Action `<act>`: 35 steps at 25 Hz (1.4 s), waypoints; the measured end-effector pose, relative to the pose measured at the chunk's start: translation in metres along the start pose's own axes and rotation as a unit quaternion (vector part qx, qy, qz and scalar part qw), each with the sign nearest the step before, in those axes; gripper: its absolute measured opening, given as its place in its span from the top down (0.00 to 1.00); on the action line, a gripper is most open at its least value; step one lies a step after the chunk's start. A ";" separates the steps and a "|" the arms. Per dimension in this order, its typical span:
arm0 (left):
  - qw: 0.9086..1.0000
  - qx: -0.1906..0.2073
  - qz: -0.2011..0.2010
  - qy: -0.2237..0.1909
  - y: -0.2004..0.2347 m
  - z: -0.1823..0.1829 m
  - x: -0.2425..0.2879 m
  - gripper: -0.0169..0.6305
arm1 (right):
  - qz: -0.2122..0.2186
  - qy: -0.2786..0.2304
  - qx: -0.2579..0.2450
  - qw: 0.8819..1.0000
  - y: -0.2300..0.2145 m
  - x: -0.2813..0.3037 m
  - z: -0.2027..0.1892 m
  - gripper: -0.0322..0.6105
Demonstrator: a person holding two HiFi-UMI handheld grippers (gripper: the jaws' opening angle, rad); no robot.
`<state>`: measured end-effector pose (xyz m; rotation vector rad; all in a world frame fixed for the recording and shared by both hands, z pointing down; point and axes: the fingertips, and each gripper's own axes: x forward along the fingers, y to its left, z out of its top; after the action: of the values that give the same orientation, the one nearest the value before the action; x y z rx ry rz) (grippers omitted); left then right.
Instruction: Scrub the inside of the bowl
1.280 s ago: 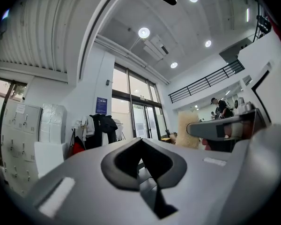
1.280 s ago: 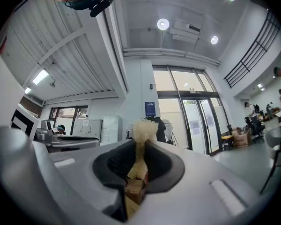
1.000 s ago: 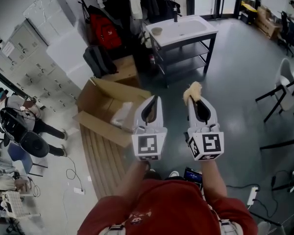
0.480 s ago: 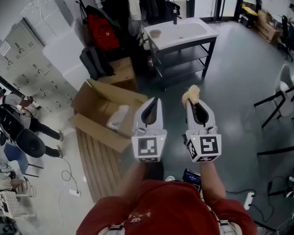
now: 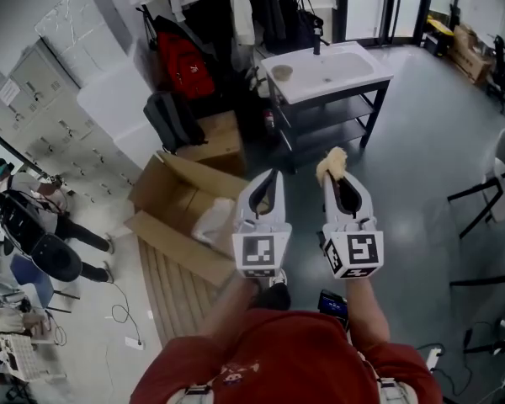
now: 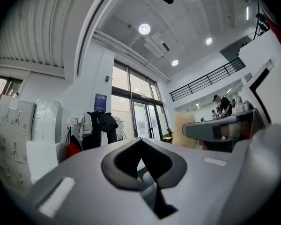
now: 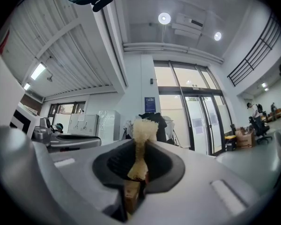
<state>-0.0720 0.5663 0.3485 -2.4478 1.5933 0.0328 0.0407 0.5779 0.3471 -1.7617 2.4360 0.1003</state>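
Note:
A small tan bowl (image 5: 281, 71) sits on the left end of a white sink stand (image 5: 353, 74) far ahead across the floor. Both grippers are held side by side at chest height, well short of it. My left gripper (image 5: 269, 177) is shut with nothing between its pads (image 6: 141, 146). My right gripper (image 5: 333, 172) is shut on a pale yellow scrubbing sponge (image 5: 331, 162), which sticks out past the jaws (image 7: 142, 128). In the left gripper view the sponge (image 6: 180, 131) and the right gripper (image 6: 215, 128) show at the right.
An open cardboard box (image 5: 185, 204) lies on the floor ahead to the left, beside a ribbed mat (image 5: 172, 280). A red backpack (image 5: 185, 66) and a black one (image 5: 172, 118) lean by hanging coats. A person (image 5: 34, 217) stands far left. Chairs (image 5: 498, 183) stand at the right.
The whole scene has drifted slightly to the right and down in the head view. Both grippers keep the same pose and grip.

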 end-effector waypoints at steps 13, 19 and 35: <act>1.000 -0.002 0.001 -0.010 0.122 -0.020 0.091 0.96 | 0.001 0.005 -0.001 1.000 0.028 0.154 -0.013 0.87; 1.000 -0.019 -0.007 -0.010 0.146 -0.035 0.129 0.96 | -0.013 0.011 -0.005 1.000 0.018 0.190 -0.022 0.87; 0.999 -0.026 -0.019 -0.008 0.157 -0.075 0.252 0.96 | -0.031 0.018 -0.004 0.999 -0.057 0.286 -0.055 0.87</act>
<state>-0.1182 0.2640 0.3603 -2.5096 1.5590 0.0884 0.0025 0.2838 0.3613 -1.8561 2.4054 0.0735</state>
